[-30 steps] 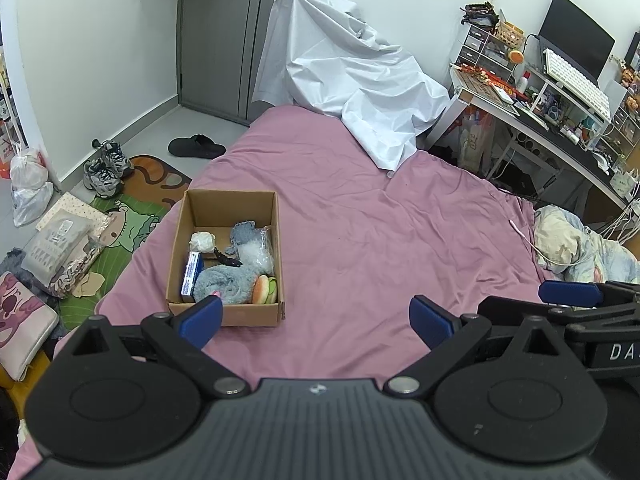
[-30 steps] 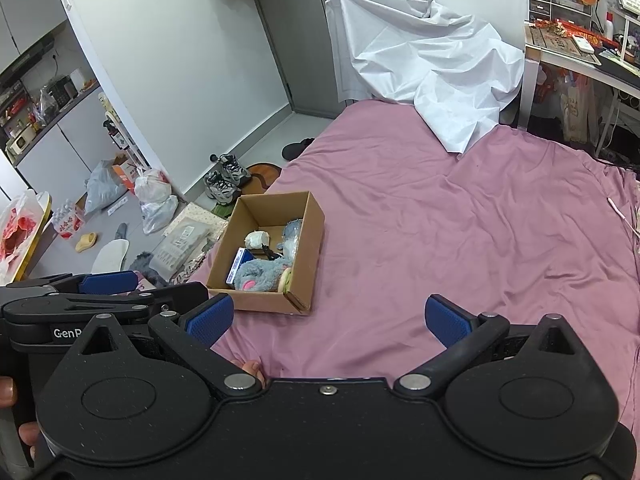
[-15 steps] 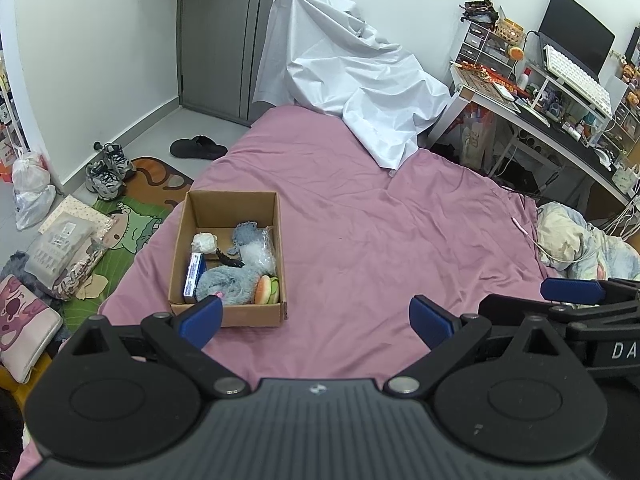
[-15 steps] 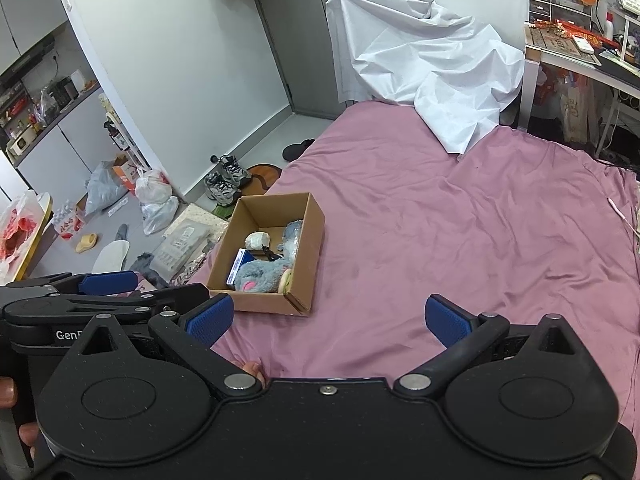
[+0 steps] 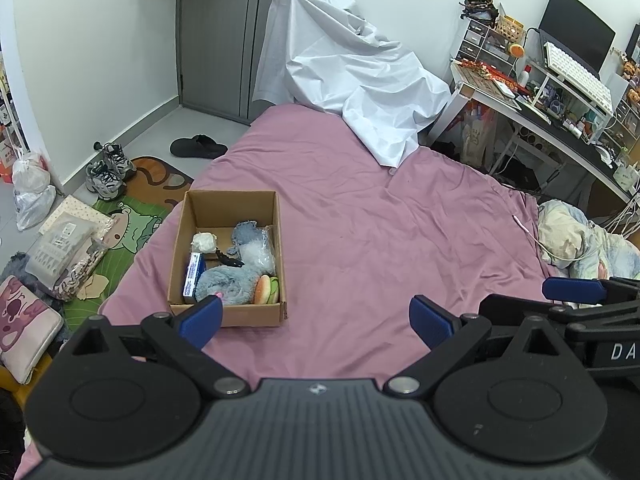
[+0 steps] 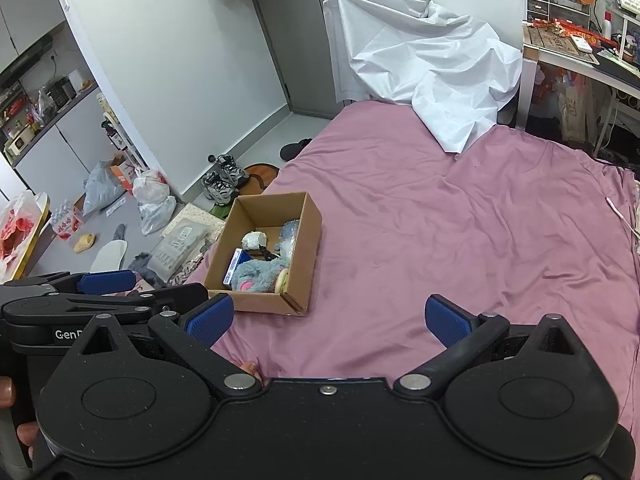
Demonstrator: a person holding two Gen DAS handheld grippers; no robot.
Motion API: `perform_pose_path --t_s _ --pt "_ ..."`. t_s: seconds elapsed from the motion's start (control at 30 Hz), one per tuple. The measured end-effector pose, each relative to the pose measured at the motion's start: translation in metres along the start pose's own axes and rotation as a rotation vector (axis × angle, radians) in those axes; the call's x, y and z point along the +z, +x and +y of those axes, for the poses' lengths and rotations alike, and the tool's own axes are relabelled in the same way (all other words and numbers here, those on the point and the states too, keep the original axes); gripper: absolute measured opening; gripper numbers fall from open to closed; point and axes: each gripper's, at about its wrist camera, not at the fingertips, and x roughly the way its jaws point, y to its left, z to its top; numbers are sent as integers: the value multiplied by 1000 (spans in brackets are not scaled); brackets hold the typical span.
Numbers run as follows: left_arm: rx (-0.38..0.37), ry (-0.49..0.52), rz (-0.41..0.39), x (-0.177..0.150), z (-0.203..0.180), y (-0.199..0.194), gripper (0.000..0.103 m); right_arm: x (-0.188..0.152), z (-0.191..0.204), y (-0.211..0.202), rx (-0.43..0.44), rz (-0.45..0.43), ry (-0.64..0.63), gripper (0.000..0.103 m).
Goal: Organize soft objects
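Both of your grippers are held up off the bed with nothing in them: the left gripper [image 5: 316,318] has its blue pads spread wide, and the right gripper [image 6: 328,320] is likewise spread and empty. Ahead of the left gripper and slightly to its left-finger side sits the cardboard box [image 5: 230,200] on the pink bedsheet [image 5: 380,248], near the bed's edge; from the right gripper it lies ahead and to the left. Inside the box you already have a grey plush toy [image 5: 224,282], a small burger-shaped toy [image 5: 267,290] against the near right corner, a white soft lump [image 5: 204,242], a crinkled clear bag [image 5: 256,254], a blue-and-white packet [image 5: 193,276] along the left wall, and a small dark item that is too small to identify. Judgement: the sorting looks largely or fully done, since no loose soft item shows on the open sheet ahead of either gripper. What may remain: a rumpled bundle of bedding [image 5: 576,240] far right of the left gripper, and a white cover [image 5: 352,76] draped at the far end of the bed. The sheet is wrinkled and soft, so the box could tip if pushed. Room: grey door [image 5: 224,36] far ahead, sneakers [image 5: 108,170] and a cartoon mat [image 5: 132,224] on the floor left, cluttered desk [image 5: 552,112] right.
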Motion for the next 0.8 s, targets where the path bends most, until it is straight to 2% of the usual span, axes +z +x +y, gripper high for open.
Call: perform_pose_path --t_s 0.8 --pt "2 -2 3 -3 -3 3 99 -3 1 -1 -17 -3 2 103"
